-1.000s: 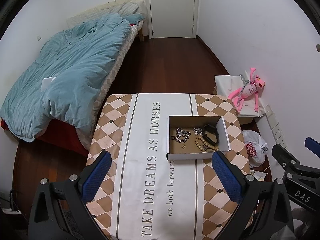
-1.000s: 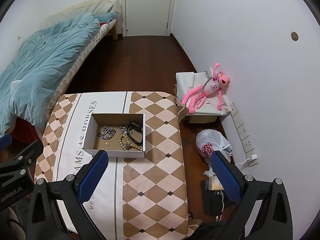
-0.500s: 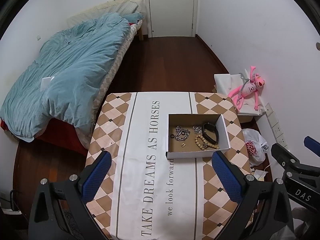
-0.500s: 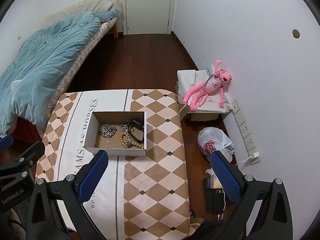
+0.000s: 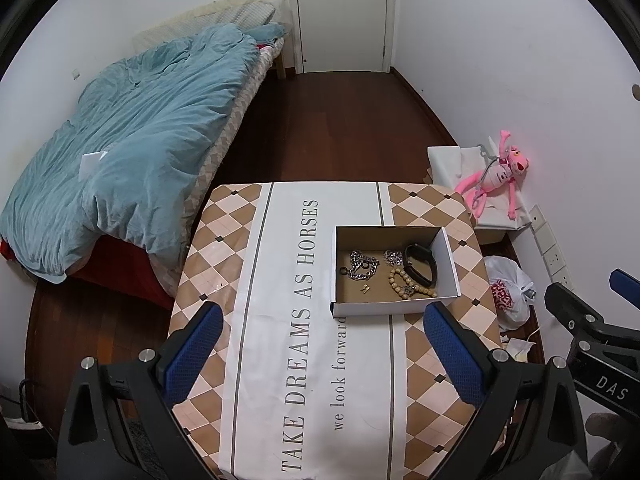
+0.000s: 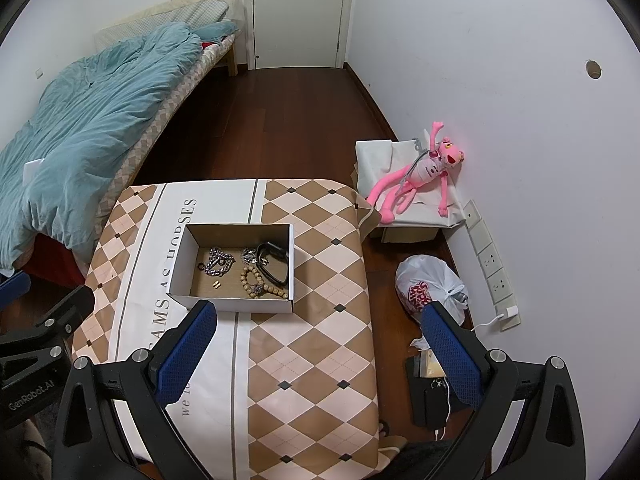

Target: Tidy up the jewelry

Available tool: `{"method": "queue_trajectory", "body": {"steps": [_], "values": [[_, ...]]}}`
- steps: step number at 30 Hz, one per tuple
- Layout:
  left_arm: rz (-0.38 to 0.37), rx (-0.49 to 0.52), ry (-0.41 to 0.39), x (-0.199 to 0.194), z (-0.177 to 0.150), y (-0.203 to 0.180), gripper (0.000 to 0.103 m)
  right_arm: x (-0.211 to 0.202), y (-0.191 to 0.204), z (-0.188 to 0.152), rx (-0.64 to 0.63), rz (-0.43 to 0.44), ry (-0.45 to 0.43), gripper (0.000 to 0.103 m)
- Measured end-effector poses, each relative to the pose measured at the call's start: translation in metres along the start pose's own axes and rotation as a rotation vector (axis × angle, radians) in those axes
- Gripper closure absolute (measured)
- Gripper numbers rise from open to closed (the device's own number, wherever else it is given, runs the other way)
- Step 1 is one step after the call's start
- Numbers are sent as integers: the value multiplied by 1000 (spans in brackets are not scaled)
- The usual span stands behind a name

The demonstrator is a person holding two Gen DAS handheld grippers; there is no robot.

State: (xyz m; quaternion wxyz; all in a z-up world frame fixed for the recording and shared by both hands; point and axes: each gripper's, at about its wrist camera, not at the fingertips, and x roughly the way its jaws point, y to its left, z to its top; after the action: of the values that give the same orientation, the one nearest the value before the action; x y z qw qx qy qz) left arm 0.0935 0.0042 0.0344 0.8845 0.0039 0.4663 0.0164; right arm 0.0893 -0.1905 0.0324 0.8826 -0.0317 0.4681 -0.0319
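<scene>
Jewelry box lies just beyond both grippers — left gripper, right gripper — spread wide.

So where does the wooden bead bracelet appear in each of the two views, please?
Left wrist view: the wooden bead bracelet lies right of centre, in the near right part of the cardboard box, just below the black band.
Right wrist view: the wooden bead bracelet lies left of centre, again in the box's near right part.
Shared landmark: the pink plush toy by the right wall.
</scene>
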Motion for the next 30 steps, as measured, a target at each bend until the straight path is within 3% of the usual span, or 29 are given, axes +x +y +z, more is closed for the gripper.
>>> {"method": "queue_trajectory", "body": {"steps": [30], "values": [[-7, -3, 12, 4, 3, -2, 1, 5, -1, 1, -3, 8, 13, 0]]}}
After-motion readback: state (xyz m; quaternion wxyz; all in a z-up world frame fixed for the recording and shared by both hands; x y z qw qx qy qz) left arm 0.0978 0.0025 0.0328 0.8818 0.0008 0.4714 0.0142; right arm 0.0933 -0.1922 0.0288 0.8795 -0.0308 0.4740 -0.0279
